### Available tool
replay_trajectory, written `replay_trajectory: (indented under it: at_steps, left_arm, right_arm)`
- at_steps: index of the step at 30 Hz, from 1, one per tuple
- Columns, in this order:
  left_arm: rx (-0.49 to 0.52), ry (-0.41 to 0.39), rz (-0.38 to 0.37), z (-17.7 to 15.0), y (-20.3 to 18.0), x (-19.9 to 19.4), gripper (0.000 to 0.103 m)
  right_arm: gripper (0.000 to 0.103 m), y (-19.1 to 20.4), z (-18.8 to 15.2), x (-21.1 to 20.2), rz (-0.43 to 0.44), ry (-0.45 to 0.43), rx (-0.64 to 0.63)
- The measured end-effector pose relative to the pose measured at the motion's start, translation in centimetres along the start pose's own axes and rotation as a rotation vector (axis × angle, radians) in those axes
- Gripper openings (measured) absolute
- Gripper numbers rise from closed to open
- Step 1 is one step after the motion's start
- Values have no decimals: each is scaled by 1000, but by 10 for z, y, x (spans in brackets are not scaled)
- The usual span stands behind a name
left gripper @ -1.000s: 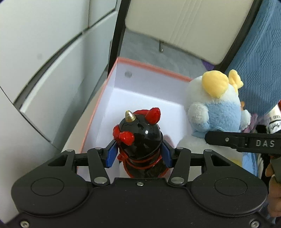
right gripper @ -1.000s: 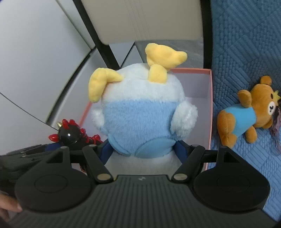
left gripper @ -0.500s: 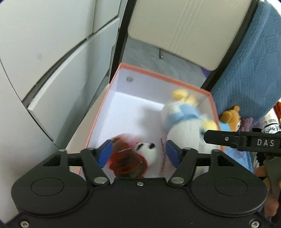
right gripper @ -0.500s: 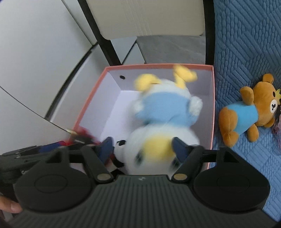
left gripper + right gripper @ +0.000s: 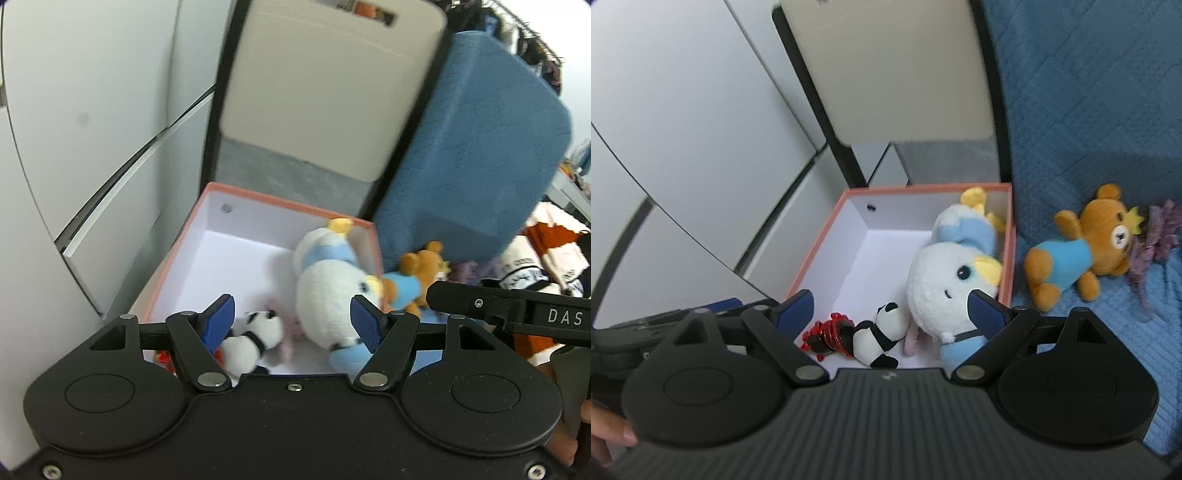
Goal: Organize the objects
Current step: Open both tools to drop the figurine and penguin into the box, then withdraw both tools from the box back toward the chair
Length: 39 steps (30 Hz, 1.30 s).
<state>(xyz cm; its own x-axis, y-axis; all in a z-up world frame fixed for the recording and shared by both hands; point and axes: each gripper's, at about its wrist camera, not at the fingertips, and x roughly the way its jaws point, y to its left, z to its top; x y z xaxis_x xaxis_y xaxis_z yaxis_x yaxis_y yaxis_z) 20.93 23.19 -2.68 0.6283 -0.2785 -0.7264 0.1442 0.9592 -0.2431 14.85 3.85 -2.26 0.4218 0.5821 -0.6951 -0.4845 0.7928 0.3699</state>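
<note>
A pink-rimmed white box (image 5: pixel 827 236) (image 5: pixel 177 251) sits on the floor beside a blue bed. Inside lie a white and blue plush (image 5: pixel 945 273) (image 5: pixel 325 280), a small panda plush (image 5: pixel 875 336) (image 5: pixel 255 332) and a black and red figure (image 5: pixel 827 336), which barely shows in the left wrist view (image 5: pixel 162 358). My left gripper (image 5: pixel 291 323) is open and empty above the box's near end. My right gripper (image 5: pixel 890 314) is open and empty above the box too. A brown bear plush in a blue shirt (image 5: pixel 1078 251) (image 5: pixel 417 273) lies on the bed.
White cabinet doors (image 5: pixel 683 147) stand to the left of the box. A beige panel with a black frame (image 5: pixel 894 74) stands behind it. The blue quilted bed (image 5: pixel 1089 129) runs along the right, with a purple item (image 5: pixel 1156 236) by the bear and clothes (image 5: pixel 535 258) further right.
Both grippers opened and let go: the black and red figure and the white and blue plush fell into the box. Both grippers then rose and drew back from the box.
</note>
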Motion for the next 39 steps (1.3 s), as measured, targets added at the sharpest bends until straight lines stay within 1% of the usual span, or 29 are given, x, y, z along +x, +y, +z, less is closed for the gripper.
replay_trajectory:
  at_steps: [4, 6, 10, 13, 16, 18, 23, 24, 27, 28, 33, 36, 39]
  left_arm:
    - [22, -22, -46, -7, -28, -21, 67]
    - [49, -33, -69, -12, -45, -32, 69]
    - [77, -51, -114, -23, -75, -50, 72]
    - [100, -52, -137, -36, -96, -59, 76]
    - [127, -56, -151, -48, -114, -74, 79]
    - [136, -59, -160, -54, -122, -82, 84]
    - [164, -60, -173, -68, -142, -88, 90]
    - [168, -63, -178, -71, -146, -87, 93]
    - [179, -50, -198, -80, -159, -79, 95]
    - [184, -43, -212, -84, -165, -75, 95]
    - [211, -32, -240, -99, -186, -60, 96]
    - [226, -37, -245, -105, -198, -52, 96]
    - [234, -46, -251, -109, -205, -46, 96]
  right_arm:
    - [92, -5, -7, -40, -37, -54, -12]
    - [92, -9, -12, -63, -37, -92, -10]
    - [92, -19, -24, -105, -65, -159, 8]
    - [92, -26, -36, -131, -84, -194, 14]
    - [92, -35, -48, -149, -98, -209, 18]
    - [92, -42, -56, -159, -118, -222, 29]
    - [92, -61, -76, -182, -169, -270, 55]
    - [92, -66, -81, -187, -169, -286, 62]
    - [93, -79, -94, -193, -196, -295, 80]
    - [103, -82, -98, -194, -201, -299, 78]
    - [103, -105, -118, -190, -248, -294, 82]
    - [103, -121, -127, -187, -241, -294, 98]
    - [103, -134, -135, -184, -240, -317, 110]
